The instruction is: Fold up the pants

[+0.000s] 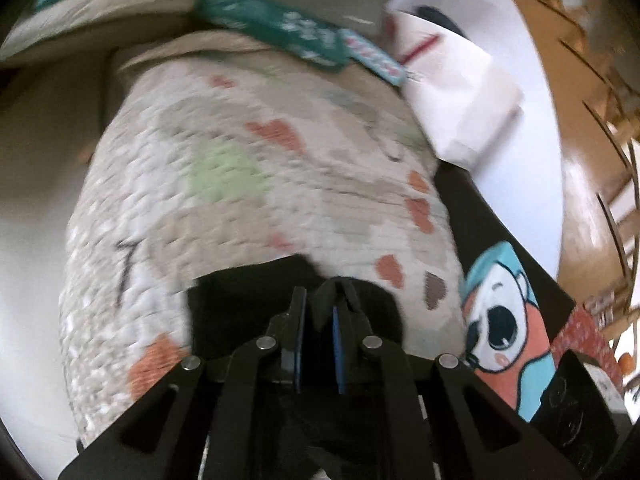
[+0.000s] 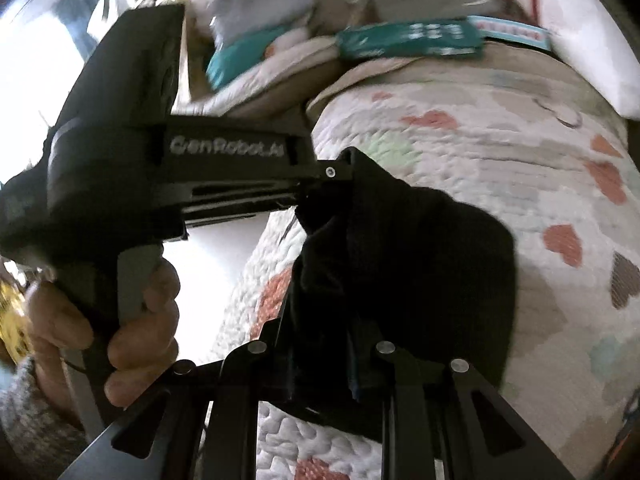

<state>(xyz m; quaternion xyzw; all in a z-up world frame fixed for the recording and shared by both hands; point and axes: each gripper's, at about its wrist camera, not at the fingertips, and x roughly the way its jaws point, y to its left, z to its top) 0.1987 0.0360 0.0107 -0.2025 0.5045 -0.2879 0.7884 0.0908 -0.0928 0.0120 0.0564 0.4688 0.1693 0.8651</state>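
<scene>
The black pants [image 2: 420, 248] hang bunched above a quilted bedspread, held up between both grippers. In the left wrist view my left gripper [image 1: 322, 296] is shut, its blue pads pinching a fold of the black pants [image 1: 248, 292]. In the right wrist view my right gripper [image 2: 320, 344] is shut on a thick bunch of the same cloth, which hides its fingertips. The left gripper [image 2: 320, 184] comes in from the left there, held by a hand [image 2: 140, 312], gripping the cloth's upper edge close to the right gripper.
A cream quilt [image 1: 240, 160] with hearts covers the bed below. At its far end lie a teal folded item [image 1: 272, 24] and white folded clothes [image 1: 460, 100]. A black cloth with a cartoon print [image 1: 504, 320] lies at the right, with wooden floor [image 1: 592, 80] beyond.
</scene>
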